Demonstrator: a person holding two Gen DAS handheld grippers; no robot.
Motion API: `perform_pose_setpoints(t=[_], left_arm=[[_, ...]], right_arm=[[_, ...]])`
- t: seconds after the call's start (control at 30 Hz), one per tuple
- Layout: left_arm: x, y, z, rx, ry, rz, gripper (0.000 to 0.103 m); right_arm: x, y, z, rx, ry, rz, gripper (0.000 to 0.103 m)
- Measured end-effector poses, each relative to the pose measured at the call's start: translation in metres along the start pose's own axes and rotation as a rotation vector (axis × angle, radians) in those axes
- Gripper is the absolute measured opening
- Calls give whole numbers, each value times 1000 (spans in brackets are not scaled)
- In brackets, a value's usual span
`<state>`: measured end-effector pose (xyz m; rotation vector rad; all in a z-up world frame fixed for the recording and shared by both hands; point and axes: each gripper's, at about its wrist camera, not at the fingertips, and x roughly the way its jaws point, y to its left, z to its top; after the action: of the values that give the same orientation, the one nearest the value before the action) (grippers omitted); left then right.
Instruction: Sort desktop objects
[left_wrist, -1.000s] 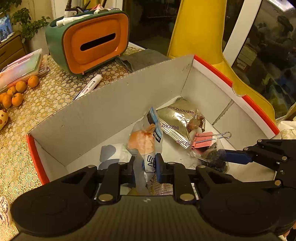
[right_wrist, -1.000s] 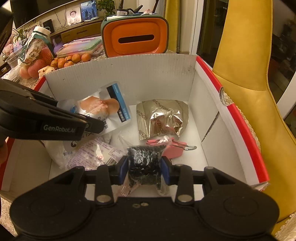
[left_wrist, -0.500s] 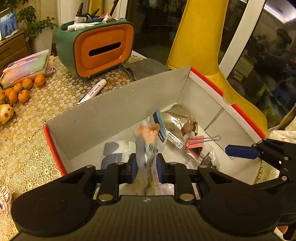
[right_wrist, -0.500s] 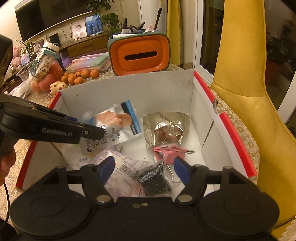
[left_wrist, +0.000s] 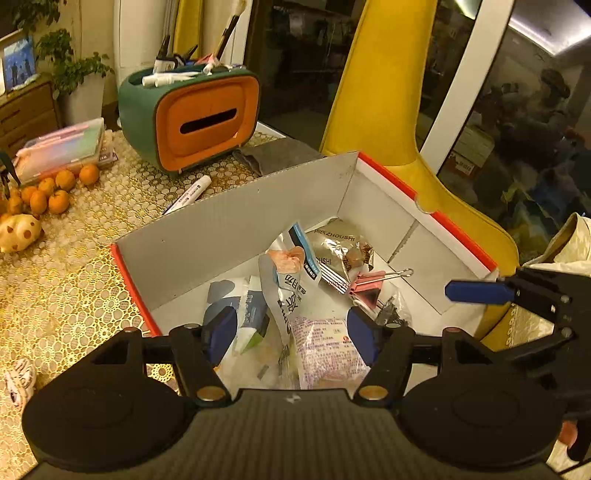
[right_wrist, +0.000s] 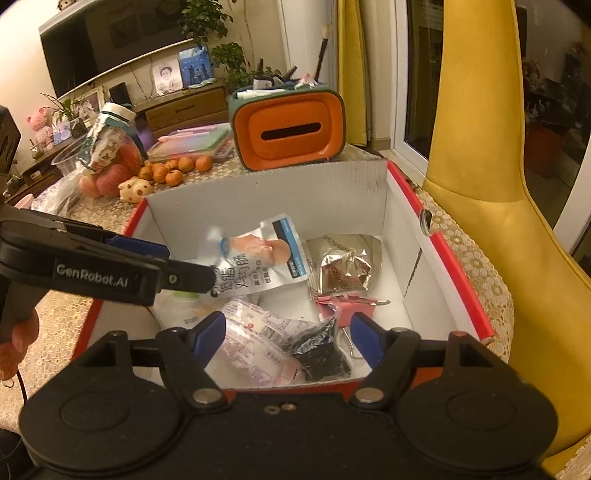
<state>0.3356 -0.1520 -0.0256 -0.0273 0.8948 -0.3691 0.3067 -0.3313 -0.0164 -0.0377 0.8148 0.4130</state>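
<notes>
A white cardboard box with red rim (left_wrist: 236, 218) (right_wrist: 266, 192) holds a white snack packet with a pink picture (left_wrist: 291, 280) (right_wrist: 255, 258), a silver foil packet (left_wrist: 340, 247) (right_wrist: 343, 266), a pink binder clip (left_wrist: 365, 288) (right_wrist: 343, 306), a pale purple packet (left_wrist: 325, 347) (right_wrist: 258, 332) and a small black bag (right_wrist: 321, 354). My left gripper (left_wrist: 291, 332) is open and empty above the box. My right gripper (right_wrist: 288, 339) is open and empty over the box's near edge.
A green and orange tissue holder with pens (left_wrist: 192, 118) (right_wrist: 288, 129) stands behind the box. A white marker (left_wrist: 188, 192), small oranges (left_wrist: 51, 188) (right_wrist: 173, 170) and a pig figurine (left_wrist: 18, 232) lie on the gold lace cloth. A yellow chair (right_wrist: 480, 147) stands at right.
My left gripper let go of the white snack packet, which now lies in the box, and rose. My right gripper released the black bag earlier and pulled back.
</notes>
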Motion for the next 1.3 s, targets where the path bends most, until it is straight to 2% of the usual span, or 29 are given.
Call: perform_pose_setpoints(t=[0.33, 0.53, 0.63, 0.73, 0.93, 1.03, 1.3], left_arm=[[-37, -11, -16, 51, -57, 25, 65], [-57, -16, -28, 65, -98, 47, 65], [-65, -13, -34, 52, -106, 35, 65], [-74, -7, -41, 23, -117, 21, 73], [-99, 6, -54, 0, -157, 13, 87], [-110, 13, -61, -12, -187, 30, 103], [-133, 44, -88, -38, -221, 73, 103]], right_arm=[[-26, 6, -2, 14, -52, 25, 85], [-35, 16, -7, 14, -59, 17, 86], [-39, 22, -11, 7, -61, 10, 86], [-43, 29, -14, 3, -63, 13, 86], [-58, 45, -20, -8, -108, 12, 95], [-62, 55, -23, -21, -115, 10, 97], [-67, 91, -21, -58, -130, 31, 98]])
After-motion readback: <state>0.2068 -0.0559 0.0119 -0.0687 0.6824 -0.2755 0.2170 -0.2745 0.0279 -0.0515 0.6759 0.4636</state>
